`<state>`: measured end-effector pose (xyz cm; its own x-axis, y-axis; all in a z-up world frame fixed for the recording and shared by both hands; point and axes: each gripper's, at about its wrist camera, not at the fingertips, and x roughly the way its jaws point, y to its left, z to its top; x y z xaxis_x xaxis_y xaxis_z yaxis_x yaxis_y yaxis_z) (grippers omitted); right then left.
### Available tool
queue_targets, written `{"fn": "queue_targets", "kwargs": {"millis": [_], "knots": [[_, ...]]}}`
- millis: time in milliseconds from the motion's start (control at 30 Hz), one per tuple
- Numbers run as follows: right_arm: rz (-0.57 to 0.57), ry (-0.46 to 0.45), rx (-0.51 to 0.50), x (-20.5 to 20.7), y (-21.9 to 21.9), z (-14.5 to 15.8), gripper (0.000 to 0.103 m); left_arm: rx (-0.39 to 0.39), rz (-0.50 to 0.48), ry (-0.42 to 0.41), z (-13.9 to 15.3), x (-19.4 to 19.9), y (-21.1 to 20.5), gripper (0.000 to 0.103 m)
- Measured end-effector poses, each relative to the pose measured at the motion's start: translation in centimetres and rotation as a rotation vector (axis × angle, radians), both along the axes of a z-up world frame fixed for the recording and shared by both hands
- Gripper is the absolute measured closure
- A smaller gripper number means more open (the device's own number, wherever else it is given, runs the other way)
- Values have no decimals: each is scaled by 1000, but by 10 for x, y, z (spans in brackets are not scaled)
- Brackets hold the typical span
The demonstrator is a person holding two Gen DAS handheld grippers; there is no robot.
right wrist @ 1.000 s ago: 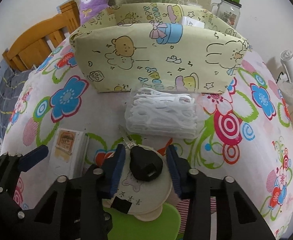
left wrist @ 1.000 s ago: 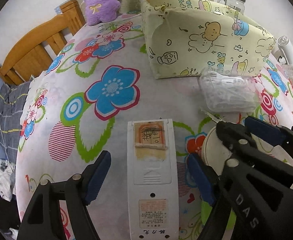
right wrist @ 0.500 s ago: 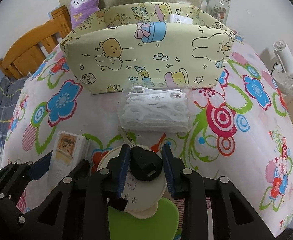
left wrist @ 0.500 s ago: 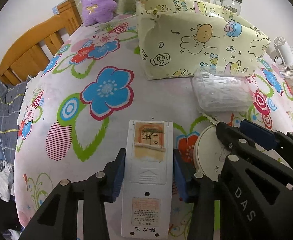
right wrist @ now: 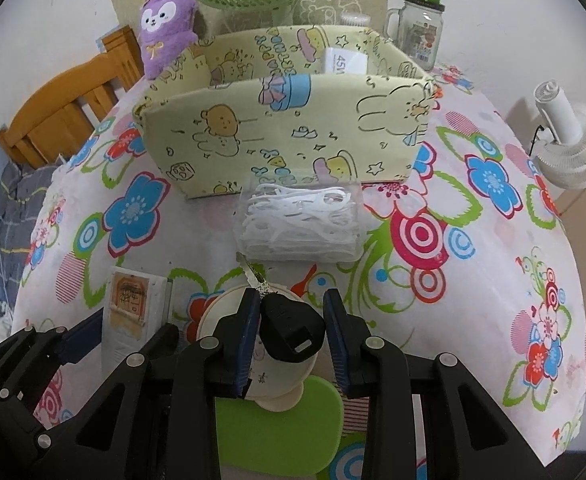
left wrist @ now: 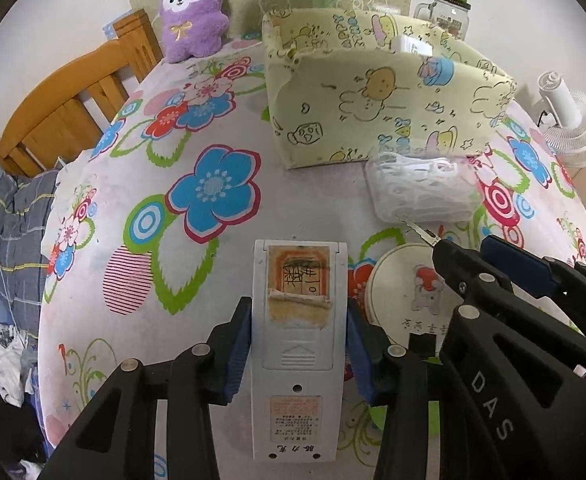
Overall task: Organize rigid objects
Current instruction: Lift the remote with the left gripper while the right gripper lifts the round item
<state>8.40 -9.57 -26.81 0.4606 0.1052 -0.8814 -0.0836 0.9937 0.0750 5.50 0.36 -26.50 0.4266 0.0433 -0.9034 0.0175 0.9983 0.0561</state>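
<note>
The left tool (left wrist: 298,350) is clamped on a white remote control (left wrist: 298,344) that lies back-side up at the bottom centre of the left wrist view; its blue pads (left wrist: 237,354) press both long edges, having just closed in on it. The remote's near end runs down between the tool's arms, and its small printed label is too fine to read.

The right tool (right wrist: 291,334) grips the black head of a car key (right wrist: 291,330) at the bottom centre of the right wrist view. The left pad touches the head; on the right a thin gap seems to show, so that contact is hard to judge. The metal blade points toward the upper left and is partly lost against the pattern of the bench (right wrist: 493,264).

Under the key sits a round cream lid-like object (left wrist: 407,300), mostly covered by the tool, with a green shape (right wrist: 281,428) below it, cut off by the tool's arms. A clear pack of white floss picks (right wrist: 301,222) lies at mid-frame, just in front of a yellow cartoon-print storage box (right wrist: 277,136). A white card inside the box is half hidden by its front wall.
</note>
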Motion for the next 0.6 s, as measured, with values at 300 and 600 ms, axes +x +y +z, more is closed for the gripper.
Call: {"fn": "queue_targets", "kwargs": {"millis": [300,600], "knots": [[-18,-30,13,-7,-6,16,67,6,-16,-35,17,-7,-6,58],[-38,-79,16,-10,-15,41,67,2,-35,-79,41,-6,-13,58]]}}
